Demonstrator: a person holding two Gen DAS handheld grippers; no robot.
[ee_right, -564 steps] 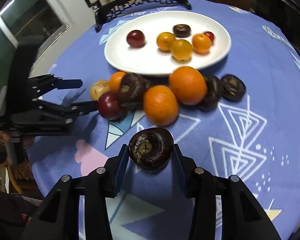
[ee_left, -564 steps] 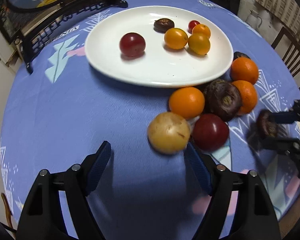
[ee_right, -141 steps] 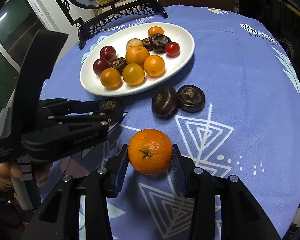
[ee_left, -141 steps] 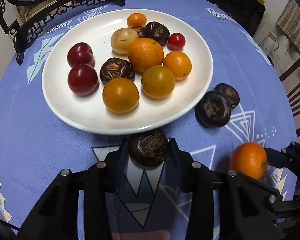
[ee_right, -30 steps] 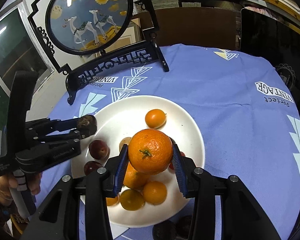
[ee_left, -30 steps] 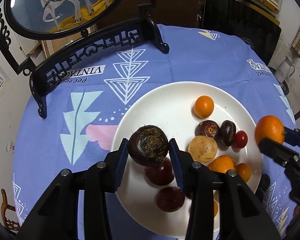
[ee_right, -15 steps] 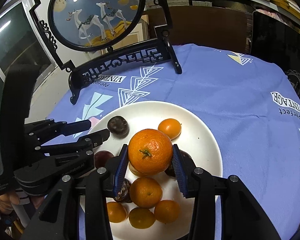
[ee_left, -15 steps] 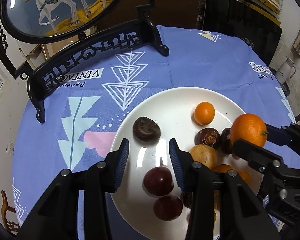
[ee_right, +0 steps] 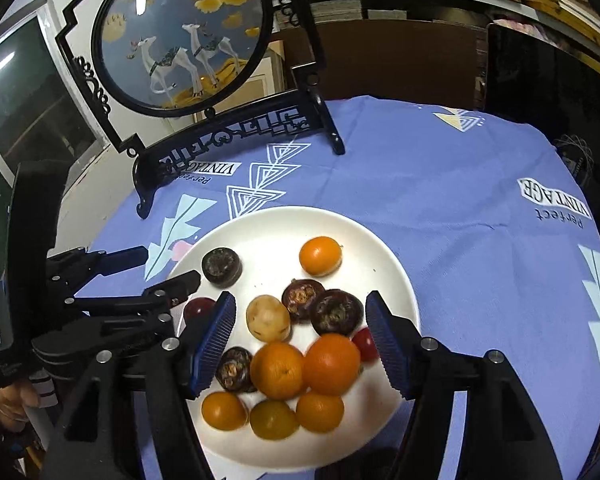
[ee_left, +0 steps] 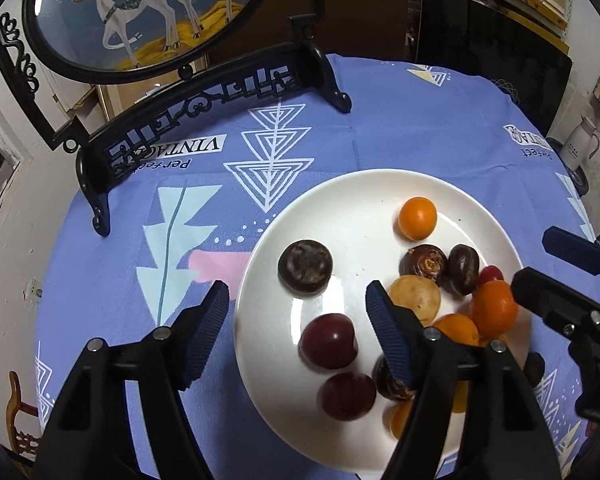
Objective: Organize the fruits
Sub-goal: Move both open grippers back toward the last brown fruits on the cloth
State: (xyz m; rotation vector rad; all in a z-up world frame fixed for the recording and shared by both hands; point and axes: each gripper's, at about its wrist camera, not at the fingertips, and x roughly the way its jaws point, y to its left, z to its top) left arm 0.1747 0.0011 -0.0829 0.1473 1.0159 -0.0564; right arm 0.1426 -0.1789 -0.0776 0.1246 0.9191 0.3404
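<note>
Both grippers hang over the white plate (ee_right: 384,248) with jaws spread wide and nothing in them — left gripper (ee_left: 296,316) lower center, right gripper (ee_right: 300,328) above the piled oranges (ee_right: 332,364) — all on a blue patterned tablecloth (ee_right: 460,208), deer screen (ee_right: 180,32) upper left.

The plate (ee_right: 384,256) sits on the worktop (ee_right: 460,200), with the framed deer screen (ee_right: 180,36) standing way behind it at the far edge. On the plate, one chestnut (ee_right: 221,267) lies alone at the far left, a small orange (ee_right: 320,256) off to its right, and everything else is bunched up nearer, with the big orange (ee_right: 331,364) right beside another orange (ee_right: 277,369).
</note>
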